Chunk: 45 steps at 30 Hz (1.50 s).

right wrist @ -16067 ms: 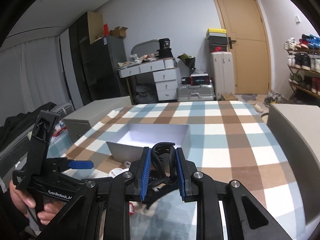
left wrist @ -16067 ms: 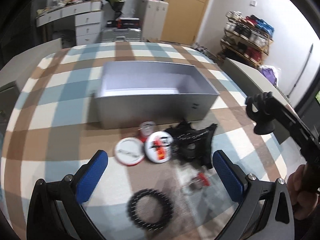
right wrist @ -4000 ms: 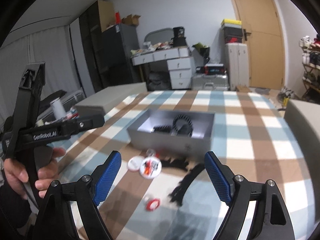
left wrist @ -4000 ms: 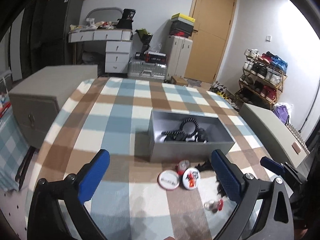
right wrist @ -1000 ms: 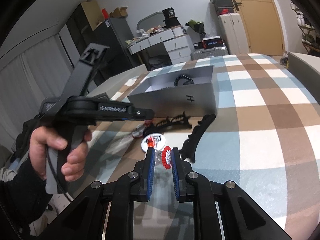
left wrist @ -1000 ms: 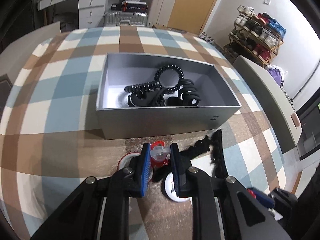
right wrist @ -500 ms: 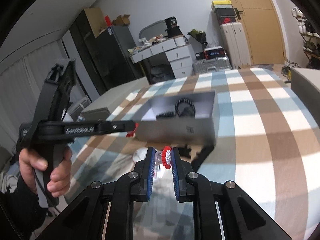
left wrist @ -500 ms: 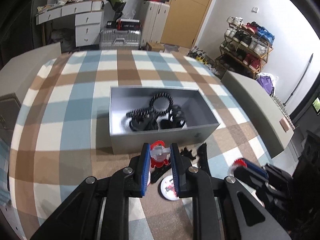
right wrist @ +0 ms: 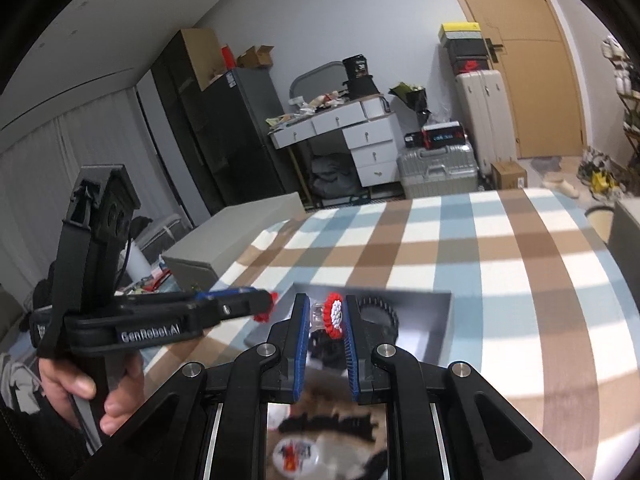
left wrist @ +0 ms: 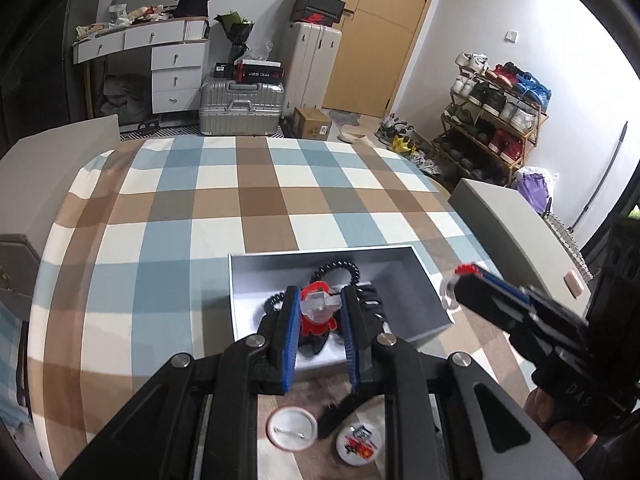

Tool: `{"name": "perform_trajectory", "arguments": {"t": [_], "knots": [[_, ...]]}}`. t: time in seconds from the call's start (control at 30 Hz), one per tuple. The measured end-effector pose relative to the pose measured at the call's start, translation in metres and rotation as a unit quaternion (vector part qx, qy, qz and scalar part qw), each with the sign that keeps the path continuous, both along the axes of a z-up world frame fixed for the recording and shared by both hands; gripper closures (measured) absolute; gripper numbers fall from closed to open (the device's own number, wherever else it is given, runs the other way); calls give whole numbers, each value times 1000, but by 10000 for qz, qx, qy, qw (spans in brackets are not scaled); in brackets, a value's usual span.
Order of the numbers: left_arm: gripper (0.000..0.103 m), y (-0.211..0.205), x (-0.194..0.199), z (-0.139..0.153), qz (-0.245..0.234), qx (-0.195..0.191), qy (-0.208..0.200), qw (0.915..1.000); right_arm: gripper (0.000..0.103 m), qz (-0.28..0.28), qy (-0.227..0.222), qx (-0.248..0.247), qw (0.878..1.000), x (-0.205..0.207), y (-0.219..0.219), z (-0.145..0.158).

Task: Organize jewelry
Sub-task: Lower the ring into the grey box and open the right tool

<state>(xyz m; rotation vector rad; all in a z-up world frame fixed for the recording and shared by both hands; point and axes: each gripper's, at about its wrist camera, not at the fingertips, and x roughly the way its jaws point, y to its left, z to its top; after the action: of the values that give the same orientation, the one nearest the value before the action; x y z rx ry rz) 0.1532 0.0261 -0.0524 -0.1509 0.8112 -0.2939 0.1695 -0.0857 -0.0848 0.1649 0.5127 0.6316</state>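
Note:
A grey open box (left wrist: 424, 300) sits on the checked tablecloth and holds several black coiled hair ties (left wrist: 340, 270). My left gripper (left wrist: 320, 304) is shut on a red and clear ornament (left wrist: 318, 312) and hangs above the box's front half. My right gripper (right wrist: 326, 314) is shut on a red and white beaded round piece with a clear tab (right wrist: 334, 314), lifted over the box (right wrist: 440, 332). In the left wrist view the right gripper (left wrist: 460, 280) reaches in from the right by the box's right wall. In the right wrist view the left gripper (right wrist: 266, 306) shows at left, held by a hand (right wrist: 80, 392).
Two round pin badges (left wrist: 292, 428) (left wrist: 358, 446) and a black toothed hair clip (left wrist: 336, 412) lie on the cloth before the box. A grey bench (left wrist: 512, 232) flanks the table's right side, another (right wrist: 232, 236) its left. Beyond are suitcases, a desk and a shoe rack.
Both grippers have risen from the tablecloth with their pieces and moved forward over the box. The box now looks smaller and lower in both views.

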Motion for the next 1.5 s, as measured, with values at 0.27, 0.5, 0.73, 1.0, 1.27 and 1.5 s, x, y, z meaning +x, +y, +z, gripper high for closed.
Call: {"name": "perform_trajectory", "arguments": {"t": [0.27,0.5,0.73,1.0,1.27,1.5], "knots": [[88,5,17,-13,-41,-67,231,9997,88,115,293,-201,9993,41,17,-12],[88,6,31,-22,-119,-151,454,9988,88,161,580,-311,9977,62,25,-30],[88,6,35,-29,-159,-208,592,9979,88,225,747,-511,9956,74,35,-42],[88,9,39,-31,-182,-298,662,9972,87,282,768,-595,9949,78,42,-45],[87,15,38,-30,-189,-430,628,9969,85,187,926,-482,9944,78,34,-45],[52,15,31,-20,-263,-425,405,9979,64,-41,649,-308,9974,62,16,-31]]}}
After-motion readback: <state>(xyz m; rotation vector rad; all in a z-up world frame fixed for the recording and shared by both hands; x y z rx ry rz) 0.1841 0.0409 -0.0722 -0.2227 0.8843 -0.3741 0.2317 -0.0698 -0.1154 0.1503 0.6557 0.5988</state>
